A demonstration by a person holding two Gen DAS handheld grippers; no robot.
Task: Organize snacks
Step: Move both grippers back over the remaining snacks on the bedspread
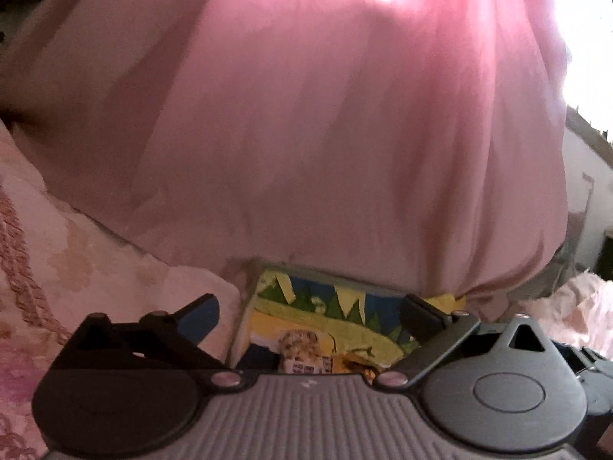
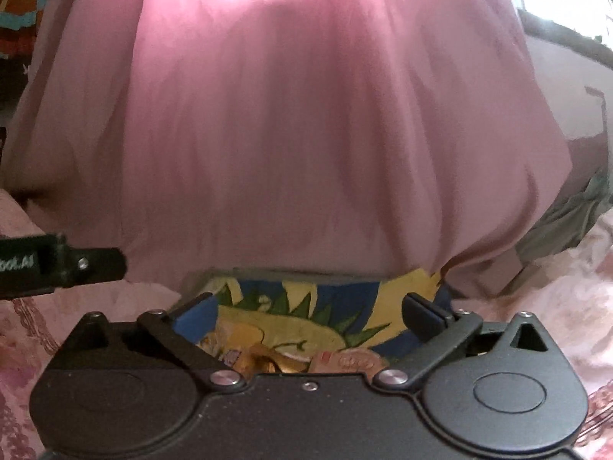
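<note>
Both tongs stand wide open w/ nothing between the pads: left gripper (image 1: 308,316) and right gripper (image 2: 308,312) each hang just above the box (image 1: 306,303), pointing slightly down past it toward the pink curtain (image 1: 345,134). The box sits on the floral bedspread (image 1: 57,268), right under the curtain's hem, its inside wall printed w/ a cartoon of blue, green, yellow. Snack packets (image 2: 268,360) lie in the bottom, directly below the tongs, mostly hidden by the gripper bodies, so can't say how many. Packets look like crinkly foil or plastic: prob. light, soft, a bit slippery, contents crushable. I'd pinch a sealed edge or corner, not the puffed middle. The box looks like thin card, stiff enough to take by the rim.
</note>
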